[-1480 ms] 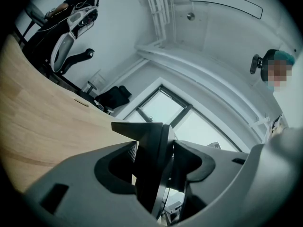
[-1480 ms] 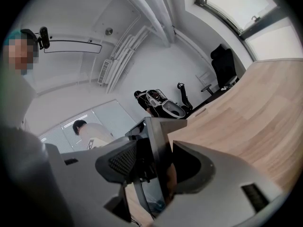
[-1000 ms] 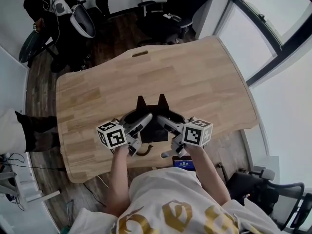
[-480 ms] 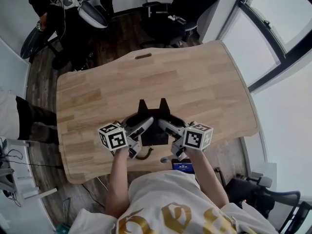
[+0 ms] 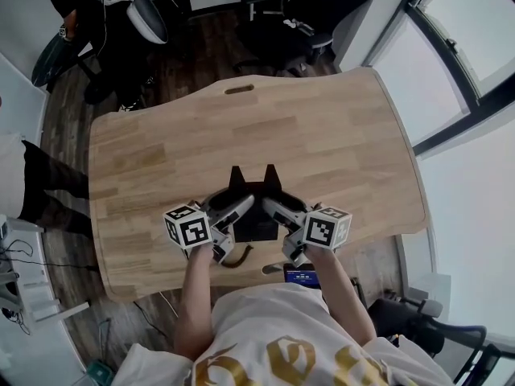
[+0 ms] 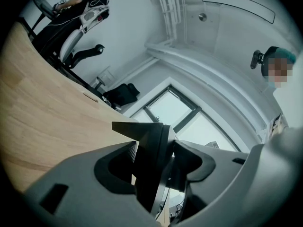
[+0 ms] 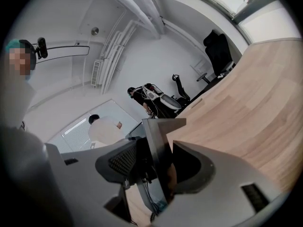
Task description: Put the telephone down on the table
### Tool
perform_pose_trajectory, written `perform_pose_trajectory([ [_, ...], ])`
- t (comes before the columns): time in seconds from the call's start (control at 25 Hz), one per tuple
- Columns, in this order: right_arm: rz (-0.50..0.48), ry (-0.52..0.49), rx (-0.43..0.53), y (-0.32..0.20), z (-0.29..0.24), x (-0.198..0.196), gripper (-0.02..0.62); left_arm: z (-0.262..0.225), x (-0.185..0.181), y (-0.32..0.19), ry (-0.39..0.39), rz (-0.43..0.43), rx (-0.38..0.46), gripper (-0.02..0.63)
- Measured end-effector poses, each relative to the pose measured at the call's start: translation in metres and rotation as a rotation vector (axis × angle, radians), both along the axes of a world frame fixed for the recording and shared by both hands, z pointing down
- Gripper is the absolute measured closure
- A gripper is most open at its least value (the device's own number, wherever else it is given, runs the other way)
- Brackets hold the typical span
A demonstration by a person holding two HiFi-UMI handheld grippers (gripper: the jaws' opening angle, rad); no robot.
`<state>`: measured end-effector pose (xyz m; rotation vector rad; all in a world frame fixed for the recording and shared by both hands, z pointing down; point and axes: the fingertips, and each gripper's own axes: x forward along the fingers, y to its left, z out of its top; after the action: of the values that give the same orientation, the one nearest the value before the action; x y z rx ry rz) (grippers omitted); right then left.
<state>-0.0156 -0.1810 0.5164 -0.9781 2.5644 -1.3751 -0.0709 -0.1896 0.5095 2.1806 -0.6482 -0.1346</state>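
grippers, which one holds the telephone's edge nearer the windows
The right gripper: its jaws clamp the edge of the telephone toward the windows, while the left gripper clamps the opposite edge.

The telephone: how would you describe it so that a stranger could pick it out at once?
Find the light wooden table and go to its near edge, by the person. There the left gripper and right gripper clamp a flat black telephone between them. It is the only black thing there, with two pointed corners, unlike the grey grippers.
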Motion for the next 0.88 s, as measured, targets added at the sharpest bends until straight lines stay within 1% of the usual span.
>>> perform_pose_trajectory([
  [0.28, -0.011, 0.007, -0.042, -0.013, 0.018, -0.006, 0.376, 0.018, -0.006, -0.013, 0.004, -0.007, -0.041, 0.371],
  [0.88, 0.015, 0.026, -0.137, -0.034, 0.062, -0.002, 0.376, 0.064, -0.002, -0.036, 0.017, 0.039, -0.141, 0.370],
])
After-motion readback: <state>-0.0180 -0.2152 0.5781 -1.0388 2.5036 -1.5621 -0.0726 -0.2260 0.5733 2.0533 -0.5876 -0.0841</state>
